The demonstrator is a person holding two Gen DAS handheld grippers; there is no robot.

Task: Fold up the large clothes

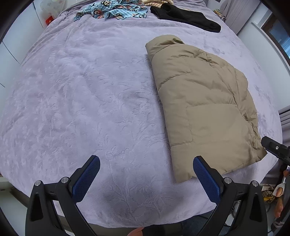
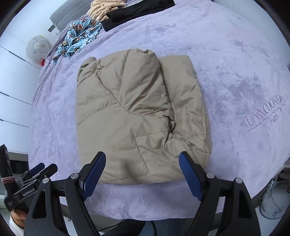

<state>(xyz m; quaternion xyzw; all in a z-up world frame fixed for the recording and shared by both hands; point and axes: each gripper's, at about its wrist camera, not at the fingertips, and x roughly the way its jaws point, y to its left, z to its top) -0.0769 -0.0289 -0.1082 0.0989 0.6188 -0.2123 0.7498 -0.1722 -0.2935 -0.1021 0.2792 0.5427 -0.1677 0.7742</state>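
Subject garment: a tan padded jacket [image 2: 137,116], lying folded into a compact, roughly rectangular bundle on the lilac plush bedspread [image 1: 81,94]. One panel is turned over the top and a seam runs down the right-hand side of the bundle. The jacket's lower hem sits near the front edge of the bed.

Right gripper [image 2: 142,172]: fingers spread wide, blue pads facing each other, nothing between them. It hangs just short of the jacket's near hem; contact with the fabric does not appear to occur, though the fisheye angle makes this uncertain.

Left gripper [image 1: 146,174]: fingers likewise spread apart and holding nothing, positioned over bare bedspread with the jacket off to its right. Its right finger sits near the jacket's lower left corner.

Other items at the far end of the bed, well apart from the jacket: a blue cartoon-print garment [image 2: 79,34], a black garment [image 1: 184,15] and a cream striped garment [image 2: 104,9]. Embroidered lettering [image 2: 264,113] marks the bedspread to the right of the jacket
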